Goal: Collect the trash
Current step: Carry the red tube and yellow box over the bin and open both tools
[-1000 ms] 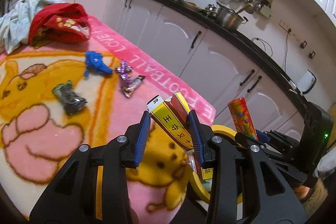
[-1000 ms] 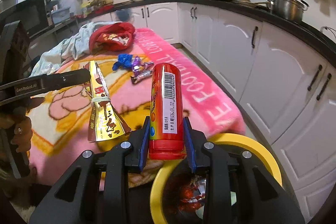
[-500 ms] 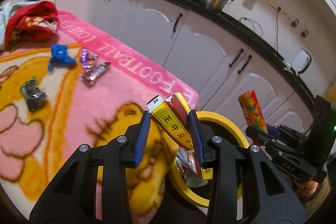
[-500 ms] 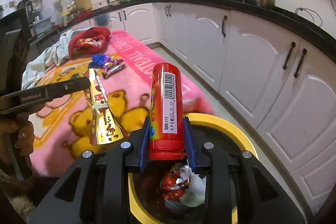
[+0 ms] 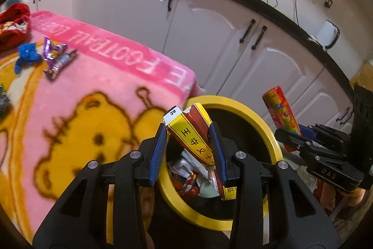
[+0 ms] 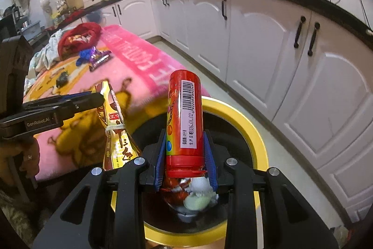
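the left hand-held gripper (image 5: 189, 132) is clamping a yellow and red snack packet (image 5: 193, 130) between its blue pads, and the packet is hanging over the mouth of the yellow-rimmed trash bin (image 5: 270, 132). the right hand-held gripper (image 6: 185, 153) is gripping a red candy tube (image 6: 184, 118) upright by its capped lower end, directly above the same bin (image 6: 244, 125), where crumpled wrappers (image 6: 195, 190) are lying inside. back on the pink blanket (image 5: 98, 76) covering the bench, a blue wrapper (image 5: 26, 55) and purple wrappers (image 5: 56, 57) are lying close together, well apart from the bin.
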`<action>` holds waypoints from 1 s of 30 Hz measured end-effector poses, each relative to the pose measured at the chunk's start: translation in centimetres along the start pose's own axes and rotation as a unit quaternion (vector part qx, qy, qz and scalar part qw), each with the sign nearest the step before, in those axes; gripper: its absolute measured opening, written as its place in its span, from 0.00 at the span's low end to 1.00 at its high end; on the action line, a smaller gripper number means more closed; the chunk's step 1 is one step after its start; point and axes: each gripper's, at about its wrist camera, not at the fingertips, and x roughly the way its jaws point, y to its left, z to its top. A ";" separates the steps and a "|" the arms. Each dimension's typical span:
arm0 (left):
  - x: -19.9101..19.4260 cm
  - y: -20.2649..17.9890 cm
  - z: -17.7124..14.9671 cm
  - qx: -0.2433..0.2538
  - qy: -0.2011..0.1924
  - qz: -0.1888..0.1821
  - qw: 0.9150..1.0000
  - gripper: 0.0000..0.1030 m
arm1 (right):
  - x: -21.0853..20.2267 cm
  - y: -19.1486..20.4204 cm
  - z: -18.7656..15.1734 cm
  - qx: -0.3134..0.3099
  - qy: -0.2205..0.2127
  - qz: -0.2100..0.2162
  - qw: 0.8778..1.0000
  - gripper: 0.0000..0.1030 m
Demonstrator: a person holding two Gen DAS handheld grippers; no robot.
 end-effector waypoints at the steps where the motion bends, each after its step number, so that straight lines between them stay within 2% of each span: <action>1: 0.4 -0.3 -0.2 0.005 0.004 -0.002 1.000 0.29 | 0.0 -0.1 -0.2 0.002 0.003 -0.001 1.000 0.28; 9: 2.7 -2.0 -1.2 0.031 0.027 -0.008 0.999 0.29 | 1.2 -1.5 -1.9 0.017 0.028 0.003 0.999 0.28; 15: 3.6 -2.1 -1.5 0.033 0.041 -0.010 0.999 0.29 | 2.5 -2.5 -2.7 0.039 0.049 0.005 0.998 0.28; 17: 3.7 -1.9 -1.5 0.028 0.043 -0.009 0.999 0.34 | 2.8 -2.9 -2.8 0.050 0.052 0.006 0.997 0.29; 19: 3.5 -1.6 -1.5 0.023 0.041 -0.008 0.999 0.42 | 2.9 -3.2 -2.9 0.055 0.052 0.003 0.997 0.36; 20: 3.4 -1.4 -1.5 0.021 0.040 -0.008 0.999 0.43 | 2.8 -3.3 -2.9 0.056 0.050 0.001 0.997 0.42; 26: 2.3 -0.4 -1.6 0.006 0.031 -0.004 1.000 0.51 | 2.4 -3.6 -2.9 0.062 0.041 -0.001 0.997 0.44; 30: 1.4 0.0 -1.5 0.009 0.019 0.008 1.000 0.62 | 2.1 -3.4 -2.5 0.061 0.036 -0.002 0.997 0.45</action>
